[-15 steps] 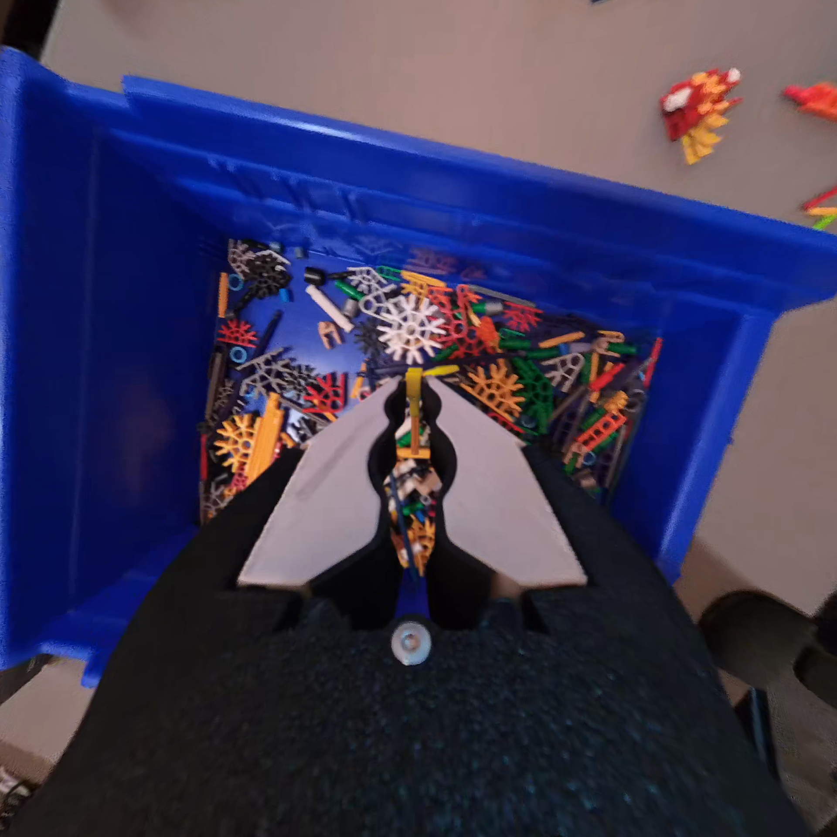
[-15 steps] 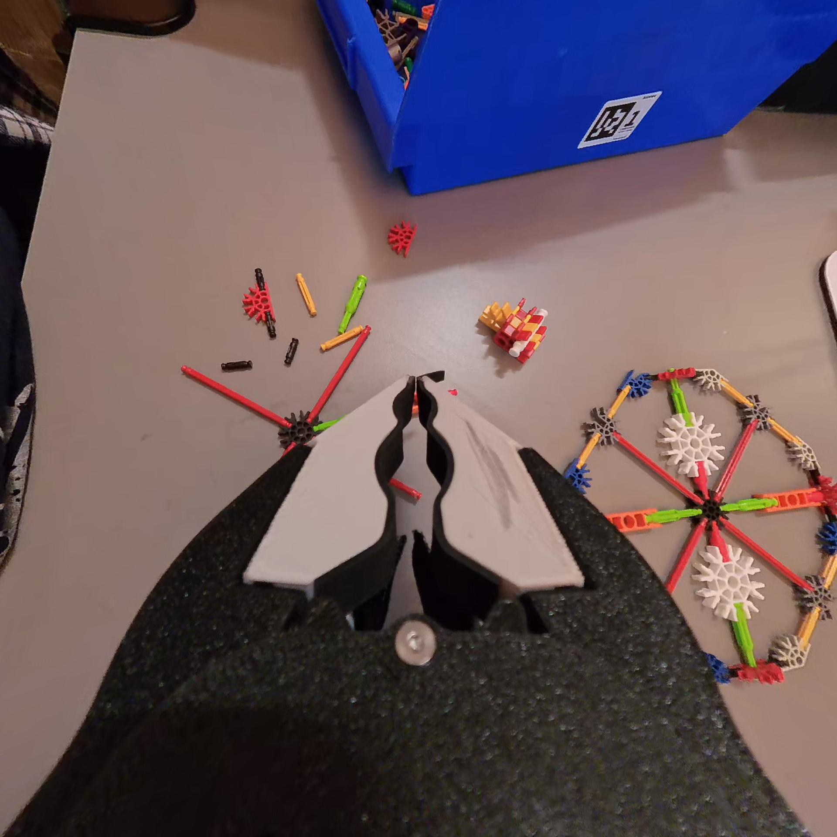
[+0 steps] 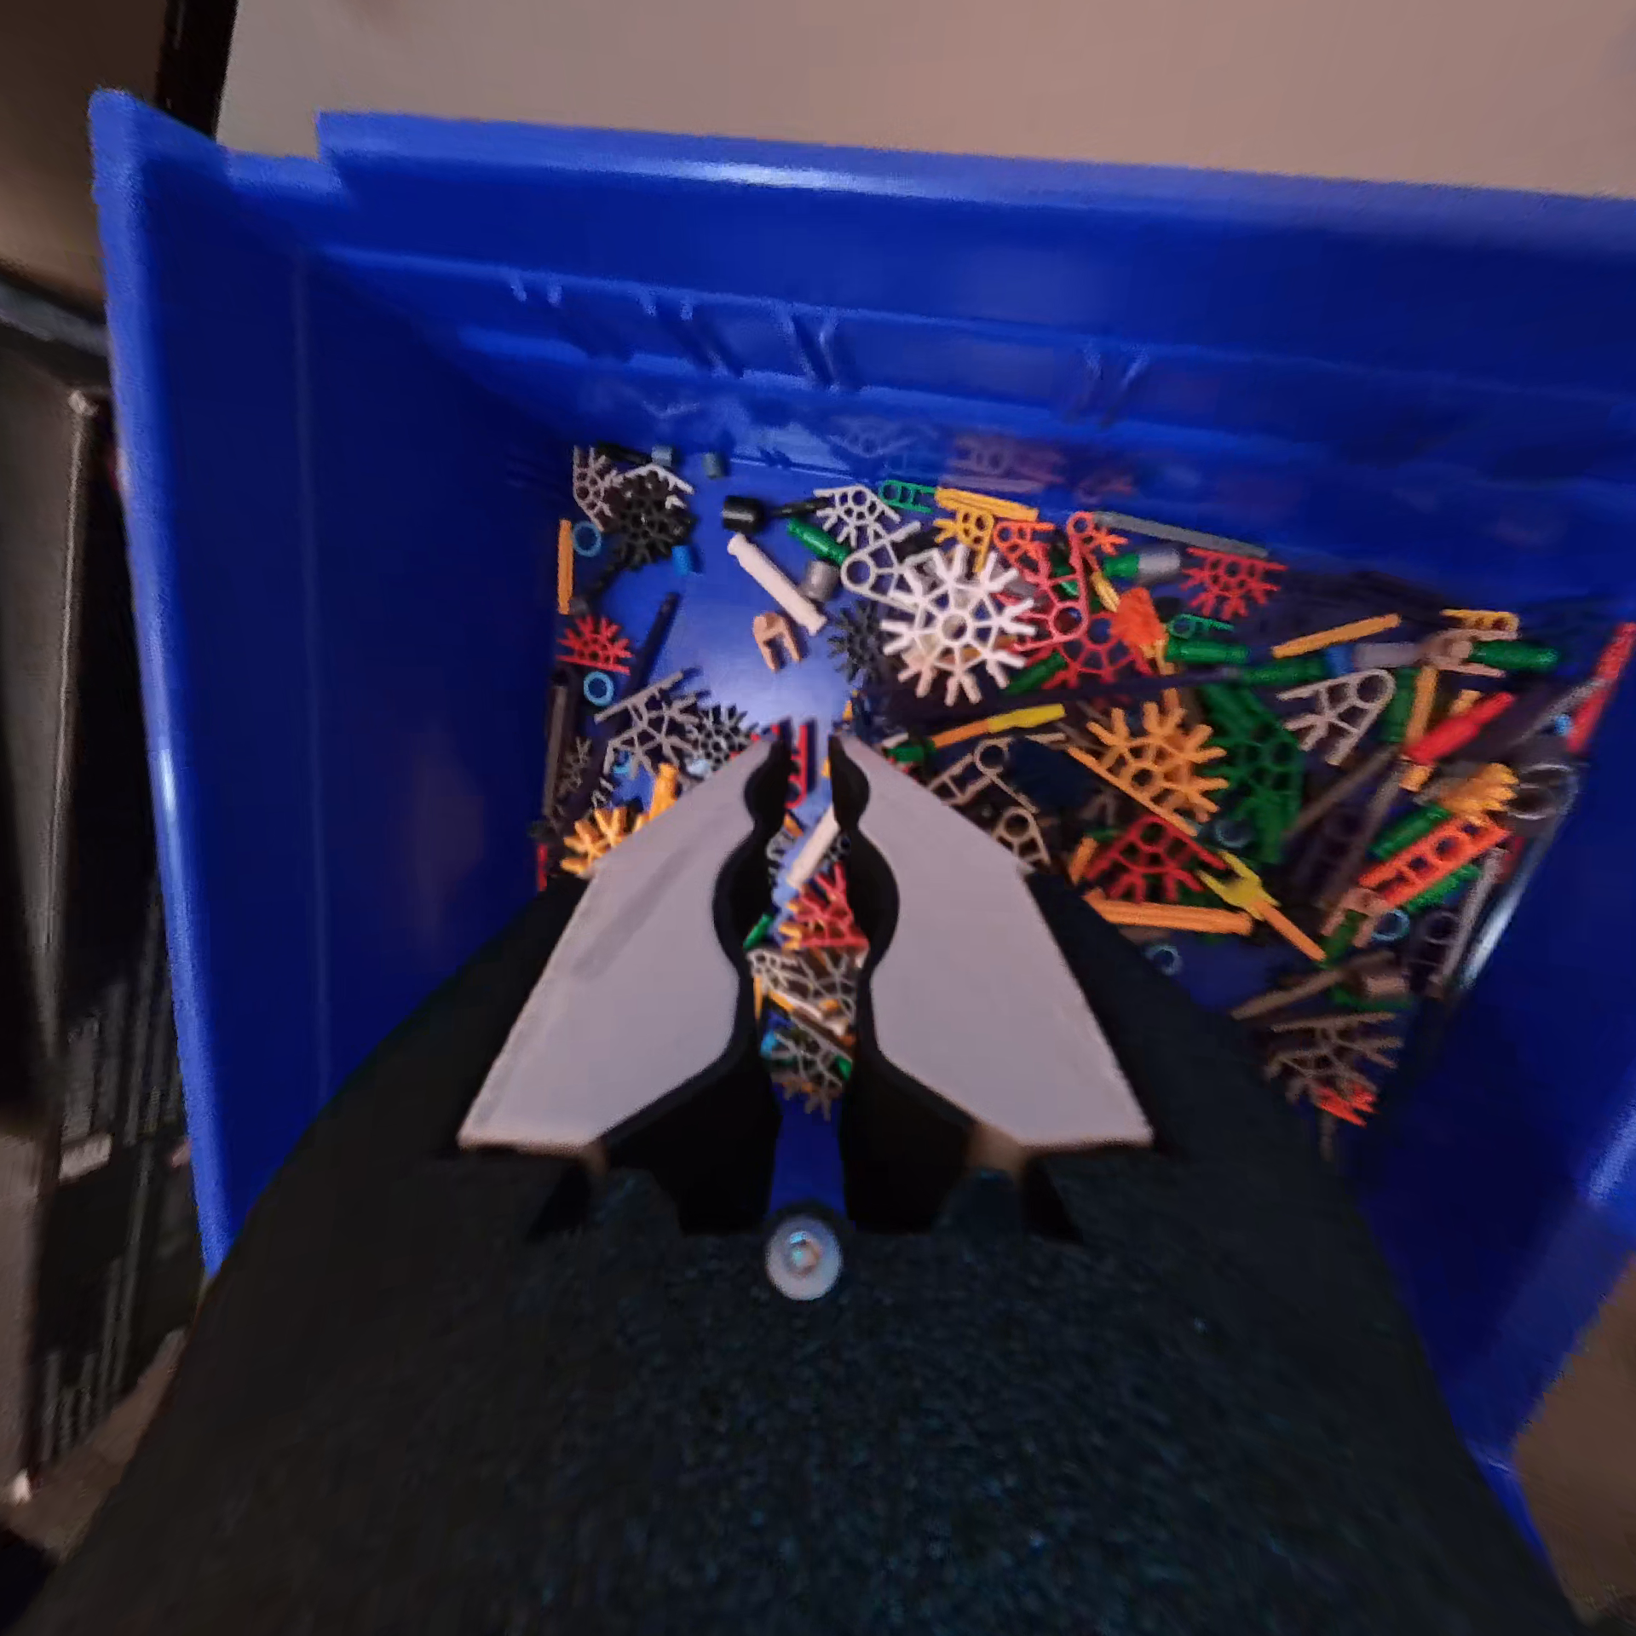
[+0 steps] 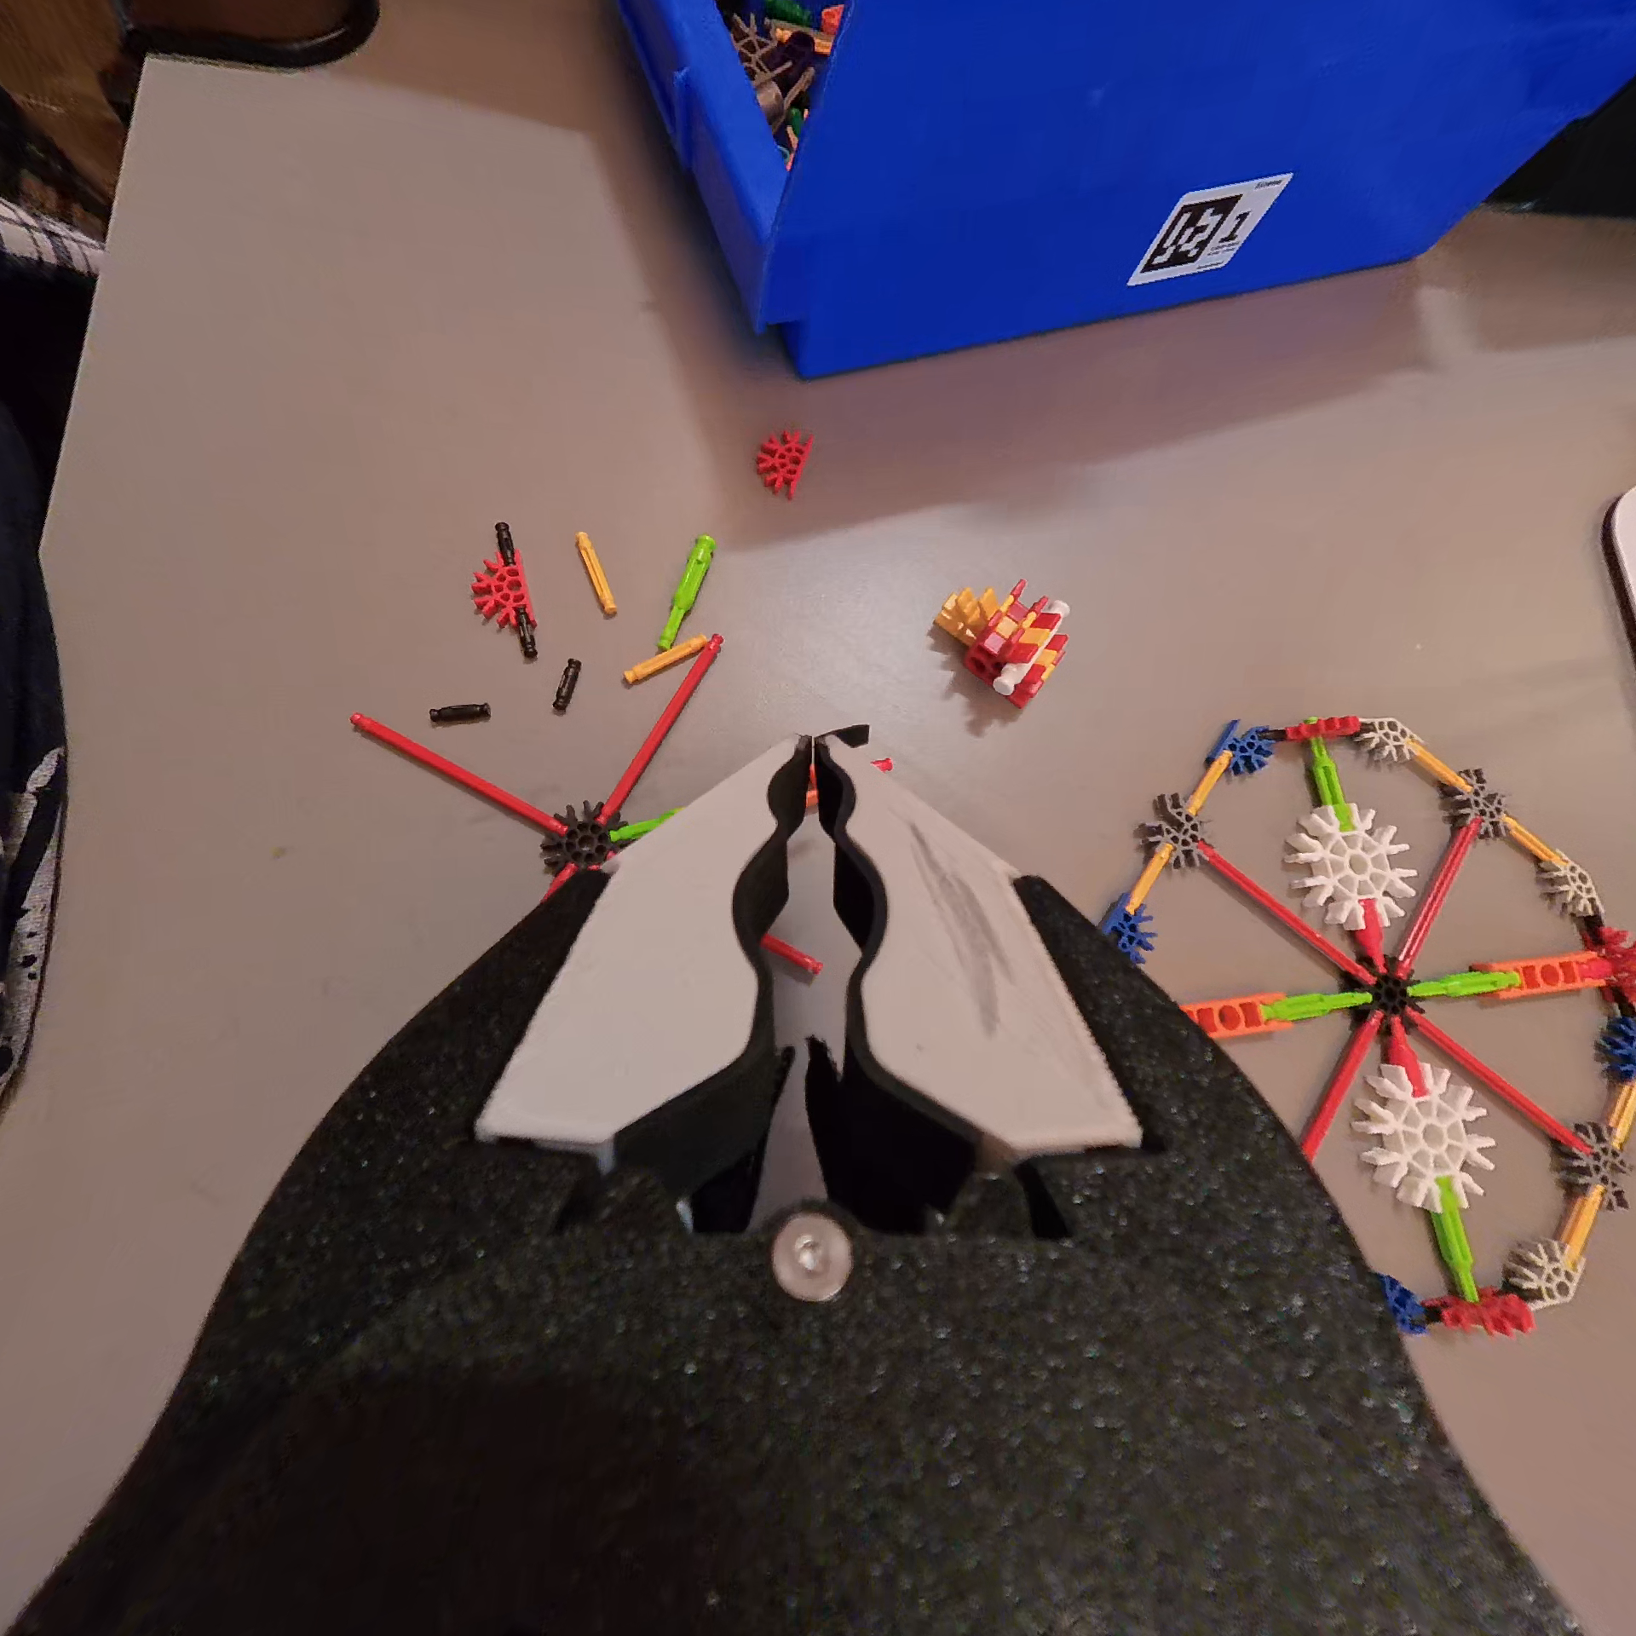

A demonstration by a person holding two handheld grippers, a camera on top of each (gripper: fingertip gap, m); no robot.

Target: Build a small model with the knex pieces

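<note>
Right wrist view: blue bin [image 4: 1018, 204] bears white sticker [image 4: 1208, 228] (black-printed).

— What does the left claw [image 3: 804, 752] look like?
— A black, grainy foam-like body, two pale grey wedge-shaped fingers [image 3: 637, 965] with wavy black inner edges, and a silver screw [image 3: 802, 1257] at the centre.
— And the right claw [image 4: 813, 742]?
— The same build — black body, grey fingers [image 4: 655, 965], silver screw [image 4: 810, 1257] (its right finger bears dark scuff marks).
</note>
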